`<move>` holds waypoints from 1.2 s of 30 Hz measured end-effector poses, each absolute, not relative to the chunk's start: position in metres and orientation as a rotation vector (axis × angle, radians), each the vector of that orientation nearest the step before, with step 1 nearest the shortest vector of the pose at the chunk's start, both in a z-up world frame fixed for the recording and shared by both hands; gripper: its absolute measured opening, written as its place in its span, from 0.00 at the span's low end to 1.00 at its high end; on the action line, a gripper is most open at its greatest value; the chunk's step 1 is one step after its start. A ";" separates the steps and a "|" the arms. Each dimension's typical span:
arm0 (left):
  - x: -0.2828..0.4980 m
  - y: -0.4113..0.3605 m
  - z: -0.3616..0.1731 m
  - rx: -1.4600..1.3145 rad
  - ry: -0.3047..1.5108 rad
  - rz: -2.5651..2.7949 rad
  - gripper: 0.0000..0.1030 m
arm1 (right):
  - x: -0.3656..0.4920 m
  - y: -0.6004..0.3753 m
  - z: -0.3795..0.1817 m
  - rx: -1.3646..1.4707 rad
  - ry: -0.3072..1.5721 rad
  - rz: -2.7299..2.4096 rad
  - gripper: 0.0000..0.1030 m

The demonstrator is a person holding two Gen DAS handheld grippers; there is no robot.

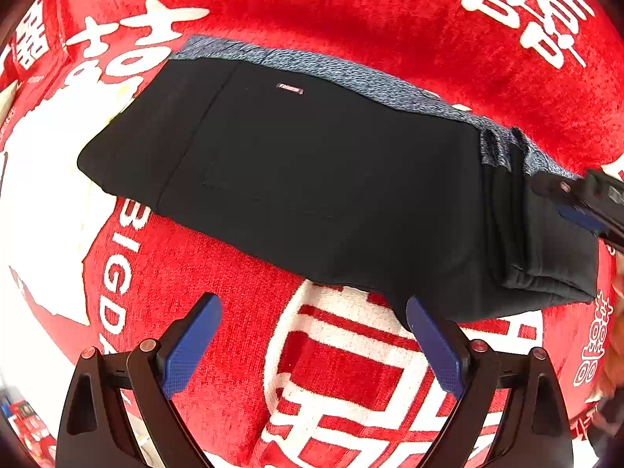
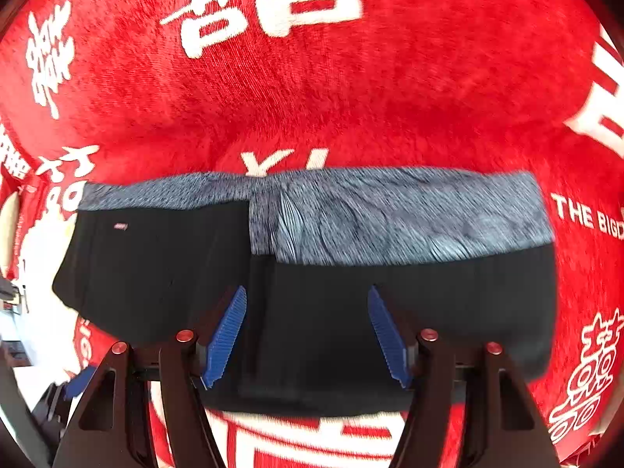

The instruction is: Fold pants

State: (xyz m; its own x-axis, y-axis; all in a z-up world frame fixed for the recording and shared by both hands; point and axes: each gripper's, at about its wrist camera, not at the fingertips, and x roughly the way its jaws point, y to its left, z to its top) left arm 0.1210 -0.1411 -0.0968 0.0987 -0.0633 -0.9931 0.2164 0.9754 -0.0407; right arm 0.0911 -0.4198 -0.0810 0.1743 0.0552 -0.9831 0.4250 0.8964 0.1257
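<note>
While the left gripper (image 1: pixel 314 345) hovers over the red blanket (image 1: pixel 351 7) with its two blue-padded fingers spread wide and nothing between them, its right-hand pad (image 1: pixel 435 351) sits just at the near edge of the black pants (image 1: pixel 312 179), and whether it touches the cloth cannot be told. One pair of pants lies folded on the blanket, stretching from about 9 o'clock to 3 o'clock in the left wrist view, with a grey speckled band (image 1: pixel 351 74) along its far edge and a small label (image 1: pixel 289 89) near 12 o'clock of the black panel. At 3 o'clock in that view the right gripper's tip (image 1: pixel 581 210) rests against the stacked layers at the pants' end. From the right wrist camera, the right gripper (image 2: pixel 308 335) is also spread open, both pads over the black fabric (image 2: pixel 319 312), pinching nothing visible. One blanket, white characters (image 2: pixel 273 4) printed on it, covers everything beneath. No containers appear; two grippers, one garment.
</note>
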 end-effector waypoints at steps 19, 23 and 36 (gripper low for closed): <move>0.136 -0.117 -0.097 0.073 1.427 -0.191 0.93 | 0.116 -0.374 -0.082 0.326 1.397 -0.191 0.36; 0.140 -0.109 -0.100 0.048 1.428 -0.180 0.93 | 0.111 -0.387 -0.070 0.134 1.372 -0.321 0.67; 0.158 -0.087 -0.099 -0.001 1.401 -0.142 0.93 | 0.113 -0.359 -0.077 0.233 1.478 -0.052 0.03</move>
